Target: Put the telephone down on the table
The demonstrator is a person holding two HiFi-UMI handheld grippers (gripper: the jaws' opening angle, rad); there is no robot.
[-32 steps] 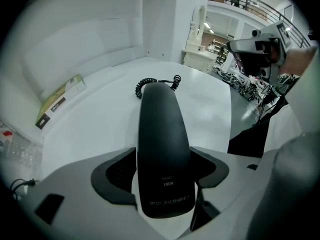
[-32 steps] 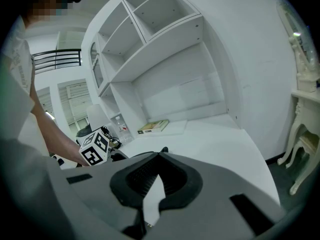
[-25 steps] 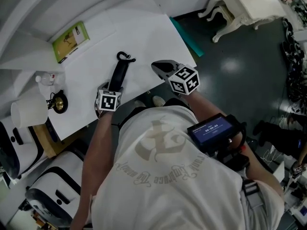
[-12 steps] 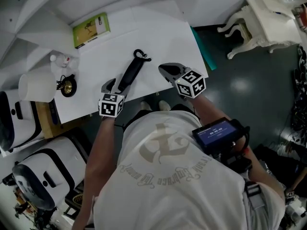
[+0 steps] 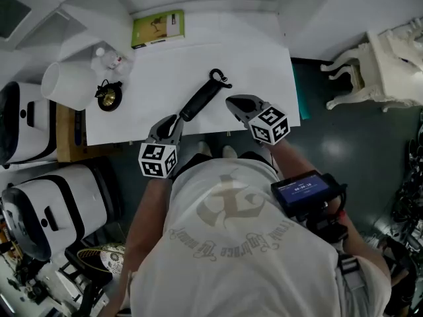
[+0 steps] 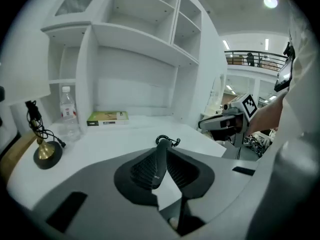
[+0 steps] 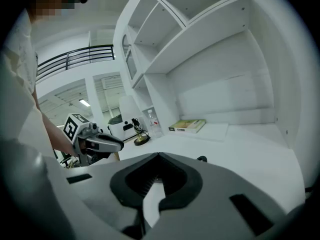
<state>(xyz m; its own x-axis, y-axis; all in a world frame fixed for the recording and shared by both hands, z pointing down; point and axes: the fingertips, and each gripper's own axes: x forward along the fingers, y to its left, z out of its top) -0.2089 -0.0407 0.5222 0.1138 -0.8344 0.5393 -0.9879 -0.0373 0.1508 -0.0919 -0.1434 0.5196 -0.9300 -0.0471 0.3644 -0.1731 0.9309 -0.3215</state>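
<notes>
Left gripper (image 5: pixel 173 121): jaws closed narrow on the near end of the black telephone handset (image 5: pixel 201 98), at the table's front edge.
Handset: stretches diagonally away over the white table (image 5: pixel 158 71), curly cord stub at the far end; contact with the tabletop cannot be told.
Right gripper (image 7: pixel 157 156): jaws drawn together, nothing between them; just right of the handset.
Behind: green book (image 5: pixel 157 28), clear plastic bottle (image 5: pixel 108 59).

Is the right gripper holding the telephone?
No, the right gripper has nothing between its jaws; the telephone is in the jaws of the left gripper.
</notes>
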